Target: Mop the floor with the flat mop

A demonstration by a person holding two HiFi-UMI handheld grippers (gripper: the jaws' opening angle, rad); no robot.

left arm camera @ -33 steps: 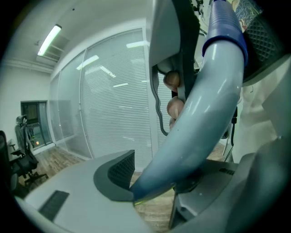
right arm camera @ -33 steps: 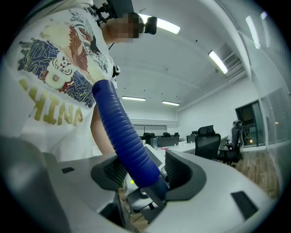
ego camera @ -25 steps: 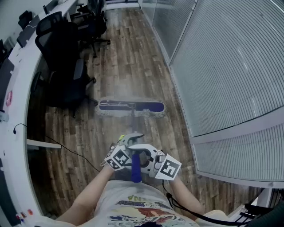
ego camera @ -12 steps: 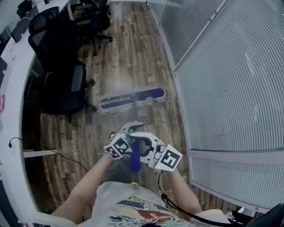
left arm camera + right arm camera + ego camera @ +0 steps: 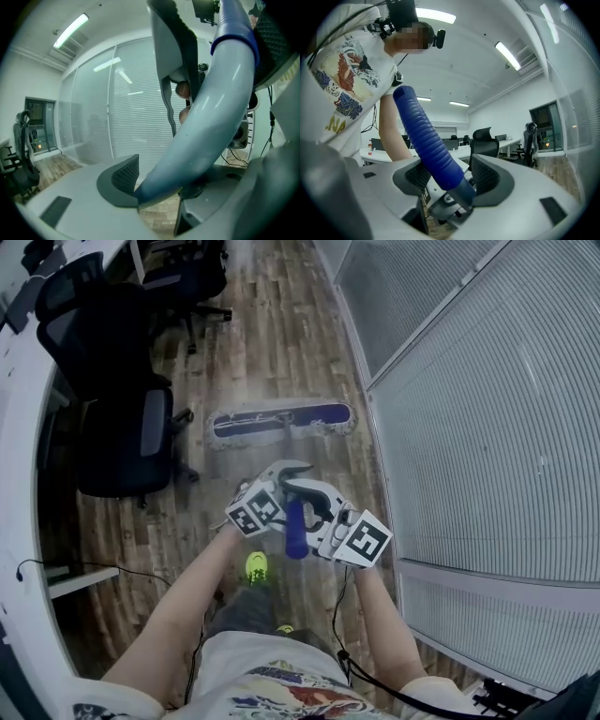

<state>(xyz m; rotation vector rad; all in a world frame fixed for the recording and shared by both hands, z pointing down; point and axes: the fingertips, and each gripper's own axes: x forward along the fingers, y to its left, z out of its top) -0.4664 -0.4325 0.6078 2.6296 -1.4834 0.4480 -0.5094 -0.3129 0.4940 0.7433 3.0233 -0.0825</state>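
The flat mop's blue head [image 5: 281, 418] with its white fringe lies flat on the wooden floor [image 5: 272, 334] ahead of me, close to the glass wall. Its pole runs back to a blue ribbed grip [image 5: 295, 532] in front of my body. My left gripper [image 5: 272, 491] is shut on the pale shaft [image 5: 206, 108], which crosses between its jaws. My right gripper [image 5: 323, 512] is shut on the ribbed grip [image 5: 426, 140], with a dark pad [image 5: 486, 180] pressed against each side of it.
Black office chairs [image 5: 122, 437] stand left of the mop head, with more [image 5: 187, 282] further back. A white desk [image 5: 19, 427] runs along the left. Glass partitions with blinds [image 5: 469, 409] line the right. A cable [image 5: 141, 573] lies on the floor.
The mop head has slid forward along the floor, tilting midway and then straightening. Both grippers have moved forward with the handle. A yellow-green shoe now shows below them.
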